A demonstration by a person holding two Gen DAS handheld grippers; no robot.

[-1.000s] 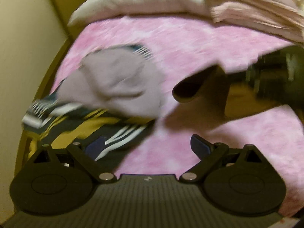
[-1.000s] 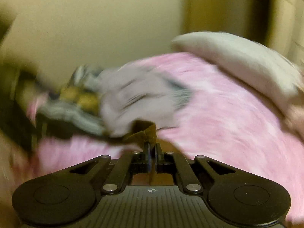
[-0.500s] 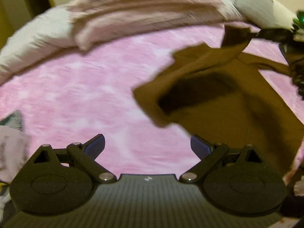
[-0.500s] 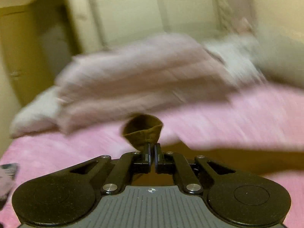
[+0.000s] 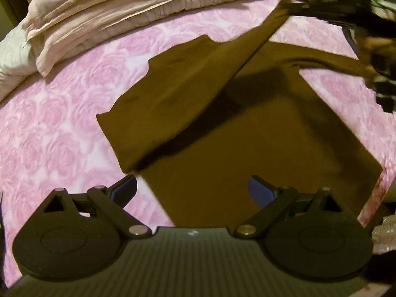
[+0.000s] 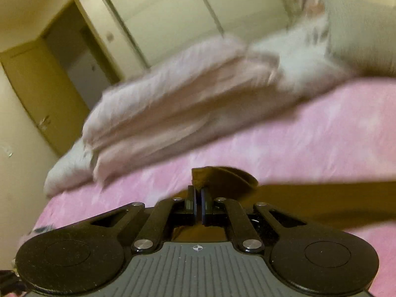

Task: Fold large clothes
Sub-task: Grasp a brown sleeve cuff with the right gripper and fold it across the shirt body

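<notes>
The brown garment (image 5: 259,133) lies spread on the pink rose-patterned bedspread (image 5: 57,128), and we see it from two sides. Nearest to us in the left wrist view, our left gripper (image 5: 192,190) hangs above the garment's lower part with its jaws spread wide and nothing between them; one blue-padded finger (image 5: 123,188) stands over the bedspread just beside the cloth's edge, the other over the brown fabric itself. Beyond the fingers the main body of the garment lies flat. Over it a long flap (image 5: 178,94) rises at a slant toward the upper right, casting a dark shadow on the cloth beneath. At the top right of that view the flap runs up to a dark, blurred shape that we cannot make out clearly.

In the right wrist view, our right gripper (image 6: 198,193) is clenched on a fold of the brown garment (image 6: 222,177), which bulges out just past the fingertips; the rest of the cloth trails off to the right over the bedspread (image 6: 309,143). Farther back, a stack of folded pale pink bedding (image 5: 128,7) lies at the far side of the bed, with a white pillow (image 5: 12,59) beside it. Behind them, in the right wrist view, stand a cream wall and a door (image 6: 42,86)
</notes>
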